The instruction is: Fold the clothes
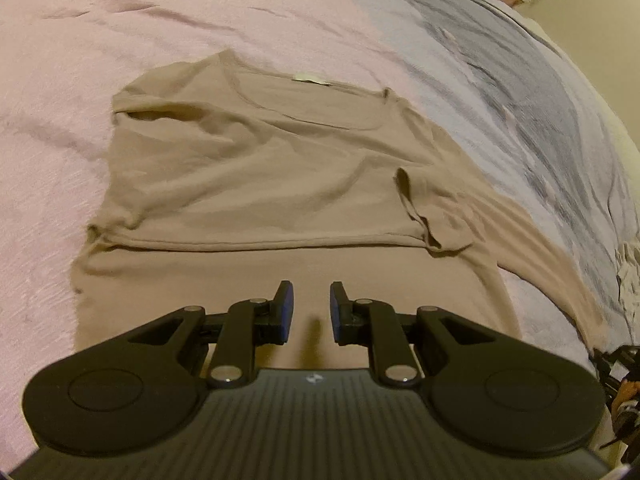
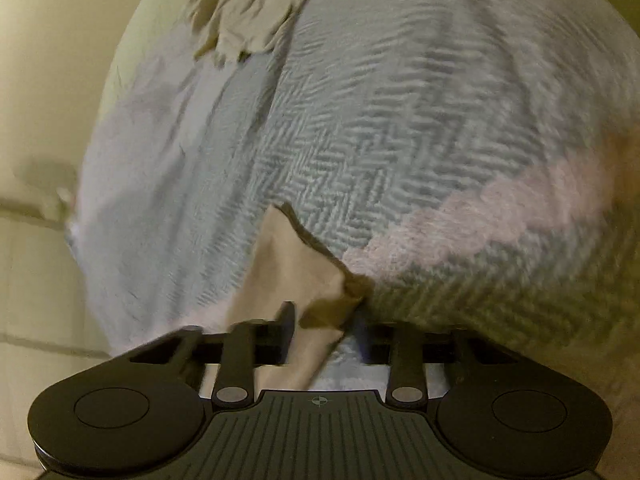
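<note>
A tan long-sleeved shirt (image 1: 256,168) lies flat on the bed in the left wrist view, collar and label at the far side. One sleeve (image 1: 532,240) stretches out to the right. My left gripper (image 1: 311,312) hovers open over the shirt's near hem, with nothing between its blue pads. In the blurred right wrist view, the sleeve's cuff end (image 2: 292,264) lies between the fingers of my right gripper (image 2: 324,320). Its jaws stand wide apart around the cloth and do not pinch it.
The bed has a pink blanket (image 1: 200,12) on the left and a grey-blue herringbone blanket (image 2: 360,128) on the right. A crumpled beige garment (image 2: 248,12) lies near the bed's far edge. A cream wall (image 2: 44,80) rises beyond.
</note>
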